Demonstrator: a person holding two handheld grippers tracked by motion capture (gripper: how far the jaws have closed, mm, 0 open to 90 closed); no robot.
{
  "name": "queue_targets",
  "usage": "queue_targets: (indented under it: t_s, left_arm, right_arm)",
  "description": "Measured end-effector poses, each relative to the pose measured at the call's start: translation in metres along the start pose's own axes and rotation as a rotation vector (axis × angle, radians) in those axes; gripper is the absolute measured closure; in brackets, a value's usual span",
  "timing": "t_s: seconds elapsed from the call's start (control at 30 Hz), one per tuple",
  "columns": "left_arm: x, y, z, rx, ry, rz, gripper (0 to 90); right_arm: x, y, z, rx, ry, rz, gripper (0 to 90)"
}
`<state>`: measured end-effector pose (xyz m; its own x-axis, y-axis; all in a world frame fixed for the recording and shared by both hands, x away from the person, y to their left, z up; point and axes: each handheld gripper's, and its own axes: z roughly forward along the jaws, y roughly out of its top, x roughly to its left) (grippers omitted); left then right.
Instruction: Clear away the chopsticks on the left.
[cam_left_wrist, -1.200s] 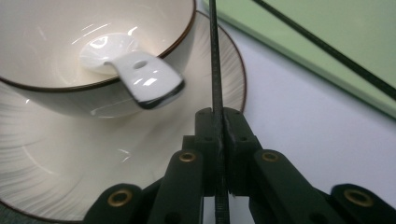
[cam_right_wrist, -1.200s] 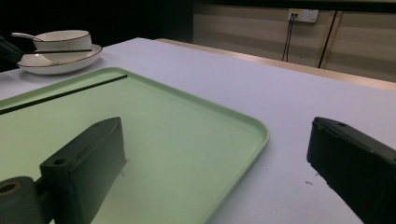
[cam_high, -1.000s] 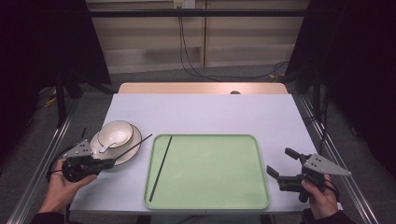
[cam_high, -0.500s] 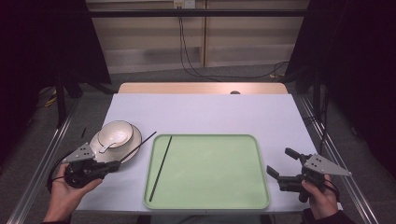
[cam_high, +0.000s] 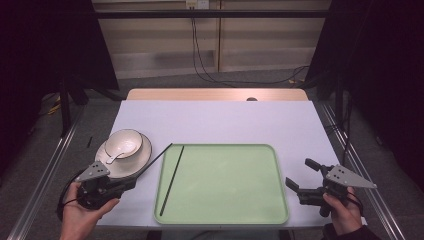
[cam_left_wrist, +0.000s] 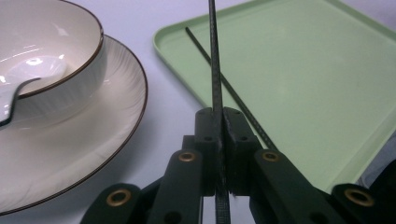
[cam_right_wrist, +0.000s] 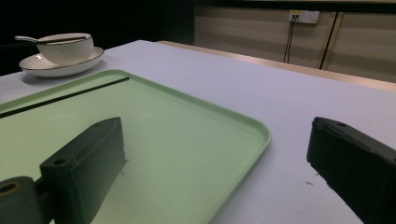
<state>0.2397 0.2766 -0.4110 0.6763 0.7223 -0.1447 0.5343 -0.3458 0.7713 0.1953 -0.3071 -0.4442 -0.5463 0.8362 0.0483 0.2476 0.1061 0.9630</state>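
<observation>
My left gripper (cam_high: 131, 182) is at the table's near left, shut on one end of a black chopstick (cam_high: 154, 160) that points up and right past the tray's corner. In the left gripper view the jaws (cam_left_wrist: 218, 140) pinch that chopstick (cam_left_wrist: 213, 56). A second chopstick (cam_high: 172, 180) (cam_left_wrist: 233, 95) lies along the left side of the green tray (cam_high: 240, 210). My right gripper (cam_high: 301, 176) (cam_right_wrist: 219, 168) is open and holds nothing, over the tray's near right corner.
A white bowl (cam_high: 125, 142) (cam_left_wrist: 70, 60) with a spoon (cam_high: 113, 158) in it sits on a dark-rimmed plate (cam_high: 142, 159), left of the tray and just beyond my left gripper. The grey tabletop (cam_high: 225, 120) stretches bare behind the tray. The bowl (cam_right_wrist: 65, 46) shows far off in the right gripper view.
My left gripper has shifted a little toward the near edge and to the right, carrying the chopstick with it. The right gripper has stayed still.
</observation>
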Motion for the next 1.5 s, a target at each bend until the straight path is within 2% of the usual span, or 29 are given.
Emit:
queue_targets:
  t_s: [0.17,0.27,0.33,0.57,0.6,0.77,0.97,1.1,1.23,1.33,1.5]
  left_arm:
    - [-0.012,0.002,0.013,0.011,-0.011,-0.017,85.5]
    - [-0.017,0.004,0.020,0.022,-0.018,-0.012,85.5]
    - [-0.020,0.004,0.026,0.023,-0.025,-0.023,85.5]
    - [-0.031,0.006,0.047,0.047,-0.012,-0.063,85.5]
    - [-0.032,0.007,0.048,0.049,0.004,-0.063,85.5]
    - [-0.035,0.010,0.058,0.039,0.046,-0.146,85.5]
    - [-0.040,0.012,0.071,0.066,0.073,-0.188,85.5]
    - [-0.043,0.014,0.081,0.095,0.108,-0.242,85.5]
    - [-0.049,0.016,0.088,0.103,0.132,-0.271,85.5]
    - [-0.054,0.019,0.093,0.113,0.151,-0.277,85.6]
    - [-0.061,0.022,0.105,0.135,0.145,-0.293,85.5]
  right_arm:
    - [0.000,0.000,0.000,-0.001,-0.005,-0.003,3.9]
    - [0.001,0.000,0.000,0.000,-0.004,-0.001,3.9]
    - [0.001,0.000,0.000,0.000,0.000,-0.004,3.9]
    - [0.001,0.000,0.000,0.000,-0.004,-0.004,3.9]
    - [0.000,0.000,0.000,0.001,-0.001,-0.005,3.9]
    - [0.000,0.000,0.000,0.002,0.000,-0.005,3.9]
    - [0.000,0.000,0.000,0.001,0.000,-0.006,3.8]
    - [0.000,0.000,0.000,0.003,-0.003,-0.007,3.8]
    - [0.000,0.000,0.000,0.002,0.000,-0.006,3.9]
    - [0.000,0.000,0.000,0.003,0.003,-0.006,3.8]
    - [0.000,0.000,0.000,0.002,0.003,-0.005,3.9]
